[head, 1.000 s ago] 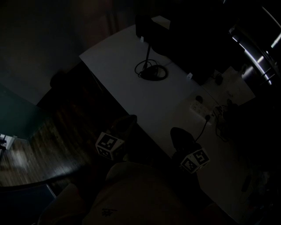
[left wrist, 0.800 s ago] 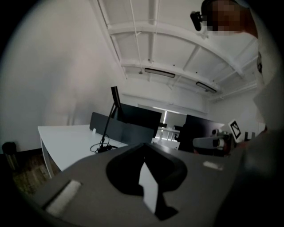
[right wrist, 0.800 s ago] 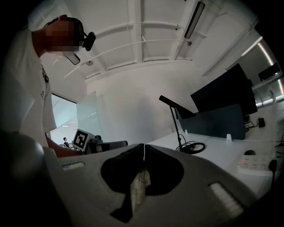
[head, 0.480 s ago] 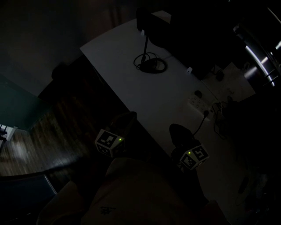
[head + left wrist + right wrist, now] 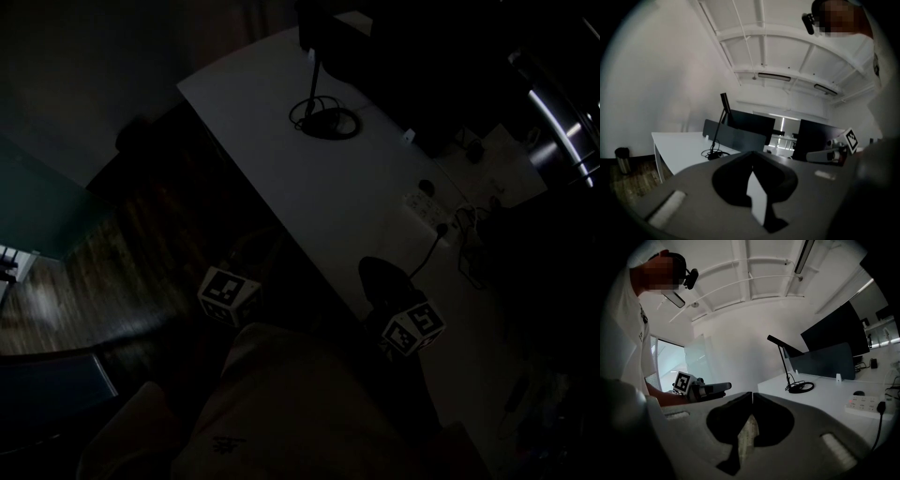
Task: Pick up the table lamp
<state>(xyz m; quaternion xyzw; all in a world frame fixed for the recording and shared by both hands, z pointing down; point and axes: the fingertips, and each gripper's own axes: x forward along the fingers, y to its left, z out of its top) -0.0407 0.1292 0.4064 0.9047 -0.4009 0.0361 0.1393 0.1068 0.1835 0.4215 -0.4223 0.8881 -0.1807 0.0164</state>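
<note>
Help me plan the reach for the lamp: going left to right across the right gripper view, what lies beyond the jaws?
person in a white shirt → left gripper → table lamp → power strip

- You have a white table (image 5: 309, 192) running from 11 o'clock to 5 o'clock in the head view.
- The lamp (image 5: 327, 123) stands near its far end, at 12 o'clock, with its cord (image 5: 300, 114) looped round the base.
- A power strip (image 5: 421, 205) lies at 3 o'clock, with a black plug (image 5: 441, 229) in it.
- A dark round thing (image 5: 426, 187) sits just beside the strip, at its 12 o'clock.
</note>
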